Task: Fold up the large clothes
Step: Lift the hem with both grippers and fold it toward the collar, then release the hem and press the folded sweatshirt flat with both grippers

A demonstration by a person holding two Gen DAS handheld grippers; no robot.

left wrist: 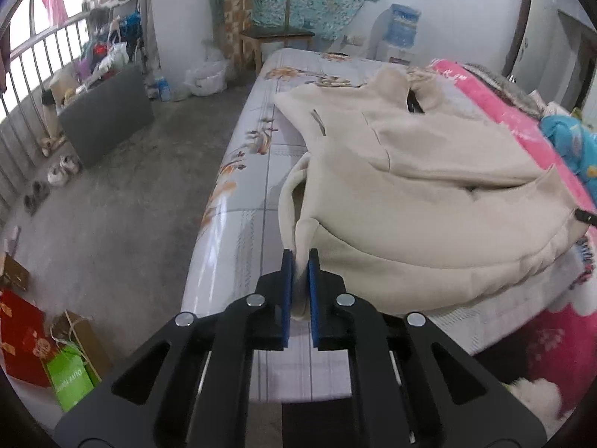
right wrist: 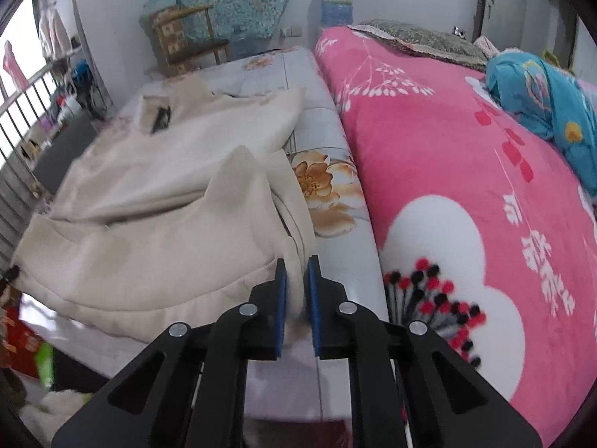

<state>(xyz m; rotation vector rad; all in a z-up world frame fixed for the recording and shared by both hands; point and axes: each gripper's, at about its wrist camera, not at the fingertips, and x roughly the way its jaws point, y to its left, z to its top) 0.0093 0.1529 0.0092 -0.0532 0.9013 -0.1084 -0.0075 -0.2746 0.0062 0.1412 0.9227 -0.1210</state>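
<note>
Cream garment (left wrist: 429, 201) is spread on the flower-print bed sheet (left wrist: 253, 201), ahead of both tools. Left gripper (left wrist: 298, 261) is pinched on a near hem corner; right gripper (right wrist: 296, 265) is pinched on the opposite near corner. Step judged: near edge gripped and raised for a fold. Next move likely calls for both corners to be carried forward together, cloth kept taut, and laid evenly toward the collar.

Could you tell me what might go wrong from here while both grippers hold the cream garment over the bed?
1. The left gripper and right gripper pinch only thin edges of the cream garment, so fabric might slip out.
2. The garment looks bunched, so creases could be folded in.
3. Its hem may snag the pink blanket.
</note>
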